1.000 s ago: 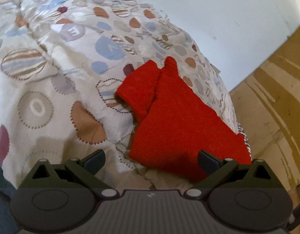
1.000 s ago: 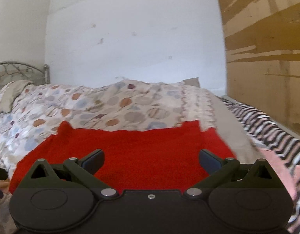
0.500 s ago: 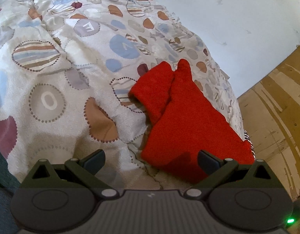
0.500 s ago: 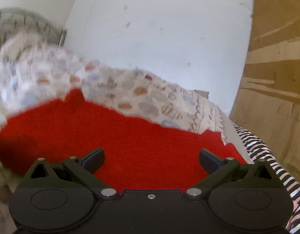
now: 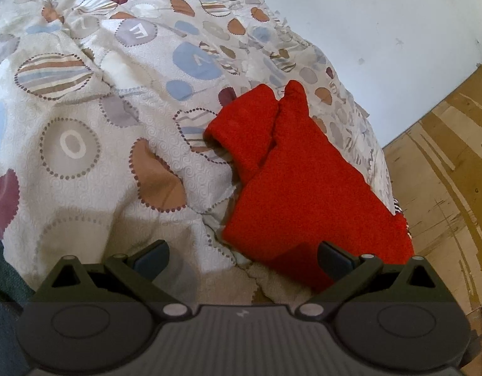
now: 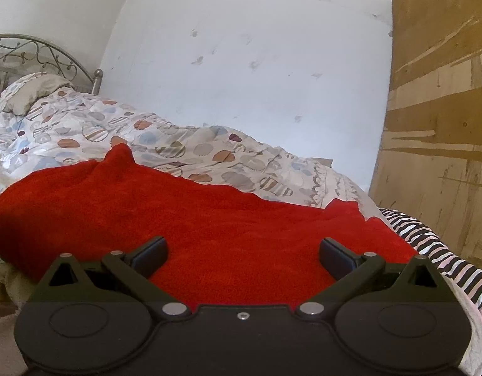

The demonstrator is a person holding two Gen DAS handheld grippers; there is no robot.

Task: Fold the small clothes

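Observation:
A small red fleece garment (image 5: 306,188) lies flat on the patterned bedspread (image 5: 100,119), one sleeve folded over its body at the far end. My left gripper (image 5: 242,255) is open and empty, hovering above the garment's near left corner. In the right wrist view the same red garment (image 6: 209,219) spreads wide just in front of and under my right gripper (image 6: 242,253), which is open and empty, low over the cloth.
A white wall (image 6: 256,78) stands behind the bed. A wooden board (image 6: 438,125) rises at the right. A black-and-white striped cloth (image 6: 428,250) lies right of the garment. A metal headboard (image 6: 37,53) and pillow are at the far left.
The left gripper has pulled back and up, so the garment sits farther off. The right gripper swung and tilted over the garment, then steadied. Both stayed open.

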